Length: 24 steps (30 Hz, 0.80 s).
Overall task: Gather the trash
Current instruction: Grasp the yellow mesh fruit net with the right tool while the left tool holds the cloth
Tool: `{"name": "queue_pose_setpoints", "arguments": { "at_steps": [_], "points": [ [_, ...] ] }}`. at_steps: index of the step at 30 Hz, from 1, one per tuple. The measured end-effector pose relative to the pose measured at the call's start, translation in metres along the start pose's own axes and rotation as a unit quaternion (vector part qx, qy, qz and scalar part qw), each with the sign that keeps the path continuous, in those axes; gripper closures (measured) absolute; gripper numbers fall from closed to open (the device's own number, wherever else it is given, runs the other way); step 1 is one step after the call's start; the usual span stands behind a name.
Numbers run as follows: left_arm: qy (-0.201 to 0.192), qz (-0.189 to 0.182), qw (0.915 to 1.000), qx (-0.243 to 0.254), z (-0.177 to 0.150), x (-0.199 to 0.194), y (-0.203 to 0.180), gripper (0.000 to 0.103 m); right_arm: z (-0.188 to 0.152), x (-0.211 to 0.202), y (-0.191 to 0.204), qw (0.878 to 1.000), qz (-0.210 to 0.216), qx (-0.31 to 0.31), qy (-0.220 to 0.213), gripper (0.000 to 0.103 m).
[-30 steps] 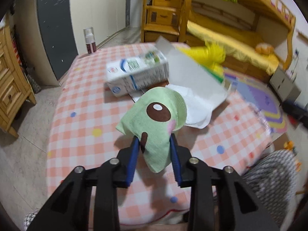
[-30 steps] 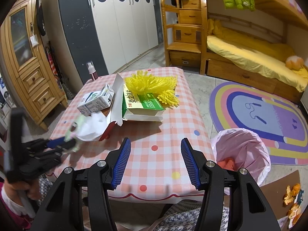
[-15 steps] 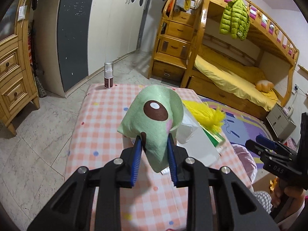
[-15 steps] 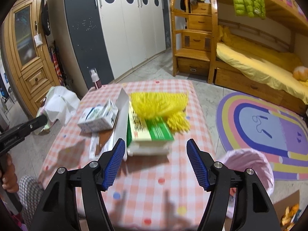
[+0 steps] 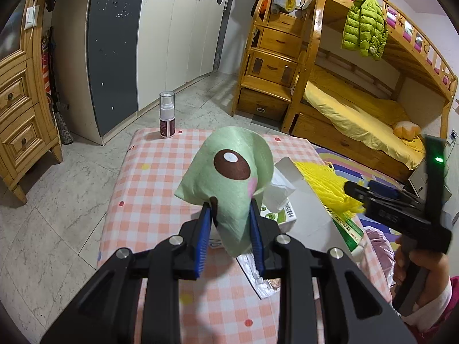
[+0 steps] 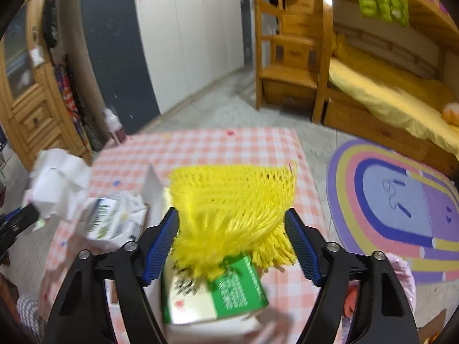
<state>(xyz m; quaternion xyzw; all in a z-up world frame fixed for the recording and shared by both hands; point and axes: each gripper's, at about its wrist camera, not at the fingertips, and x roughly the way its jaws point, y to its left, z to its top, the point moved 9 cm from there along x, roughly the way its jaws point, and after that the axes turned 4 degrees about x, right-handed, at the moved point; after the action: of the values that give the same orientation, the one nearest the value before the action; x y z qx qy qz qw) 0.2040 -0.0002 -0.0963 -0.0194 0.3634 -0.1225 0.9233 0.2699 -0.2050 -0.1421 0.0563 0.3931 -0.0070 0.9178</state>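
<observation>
Left gripper (image 5: 229,218) tilted downward above the table (image 5: 149,189), near its front edge, clamping the green napkin (image 5: 229,177). Right gripper (image 6: 232,246) angled down, jaws opening astride the yellow foam net (image 6: 232,197), which lies on a green-white box (image 6: 212,295) mid-table.

No lettering can be read with certainty in either view. The green-and-white box (image 6: 213,295) under the yellow net carries black and white print plus a small red mark, all motion-blurred and illegible. The milk carton (image 6: 107,223) shows dark green print, likewise smeared. In the left wrist view the same green-and-white box (image 5: 348,229) shows only an edge of unreadable characters. The right gripper (image 5: 381,203) body bears faint embossed lettering, too small to make out.
</observation>
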Motion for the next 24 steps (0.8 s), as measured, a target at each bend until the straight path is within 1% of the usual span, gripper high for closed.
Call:
{"name": "queue_pose_setpoints", "arguments": {
  "at_steps": [1, 2, 3, 4, 5, 6, 8, 11, 12, 14, 15, 17, 18, 21, 24],
  "points": [
    [0.002, -0.001, 1.0, 0.0, -0.001, 0.002, 0.0, 0.079, -0.001, 0.006, -0.001, 1.0, 0.001, 0.005, 0.009, 0.036],
    [0.005, -0.002, 1.0, -0.001, -0.003, 0.004, 0.0, 0.079, -0.005, 0.013, -0.002, 1.0, 0.005, 0.011, 0.022, 0.043],
    [0.009, -0.003, 1.0, -0.001, -0.005, 0.007, 0.001, 0.079, -0.008, 0.017, -0.002, 0.999, 0.009, 0.014, 0.029, 0.048],
    [0.013, -0.003, 0.9999, -0.001, -0.007, 0.008, 0.001, 0.079, -0.01, 0.019, -0.002, 0.999, 0.013, 0.015, 0.033, 0.057],
    [0.016, -0.003, 0.9999, -0.002, -0.009, 0.01, 0.002, 0.079, -0.011, 0.019, -0.001, 0.999, 0.013, 0.013, 0.033, 0.071],
    [0.018, -0.003, 0.9998, -0.002, -0.009, 0.011, 0.003, 0.079, -0.011, 0.017, -0.001, 1.0, 0.009, 0.007, 0.028, 0.078],
    [0.019, -0.002, 0.9998, -0.004, -0.009, 0.011, 0.005, 0.079, -0.008, 0.011, -0.003, 1.0, 0.007, 0.007, 0.015, 0.086],
    [0.014, 0.0, 0.9999, -0.005, -0.007, 0.005, 0.005, 0.079, 0.004, -0.008, -0.008, 1.0, 0.004, 0.007, -0.018, 0.088],
    [0.01, 0.0, 0.9999, -0.004, -0.005, 0.001, 0.005, 0.079, 0.012, -0.021, -0.009, 0.999, 0.007, 0.007, -0.038, 0.088],
    [0.0, 0.0, 1.0, -0.002, -0.001, -0.007, 0.003, 0.079, 0.022, -0.035, -0.011, 0.998, 0.008, 0.007, -0.058, 0.088],
    [-0.003, -0.001, 1.0, -0.002, -0.001, -0.01, 0.001, 0.079, 0.028, -0.049, -0.012, 0.997, 0.014, 0.007, -0.074, 0.088],
    [-0.01, -0.003, 0.9999, 0.002, 0.002, -0.017, -0.002, 0.079, 0.034, -0.062, -0.013, 0.996, 0.015, 0.005, -0.086, 0.087],
    [-0.012, -0.003, 0.9999, 0.005, 0.003, -0.02, -0.004, 0.079, 0.035, -0.066, -0.014, 0.996, 0.017, 0.002, -0.085, 0.087],
    [-0.014, -0.008, 0.9998, 0.006, 0.001, -0.026, -0.012, 0.079, 0.021, -0.059, -0.014, 0.998, 0.032, 0.01, -0.045, 0.087],
    [-0.013, -0.009, 0.9998, 0.012, -0.005, -0.03, -0.019, 0.079, -0.002, -0.049, -0.015, 1.0, 0.023, 0.006, -0.018, 0.087]
  ]
}}
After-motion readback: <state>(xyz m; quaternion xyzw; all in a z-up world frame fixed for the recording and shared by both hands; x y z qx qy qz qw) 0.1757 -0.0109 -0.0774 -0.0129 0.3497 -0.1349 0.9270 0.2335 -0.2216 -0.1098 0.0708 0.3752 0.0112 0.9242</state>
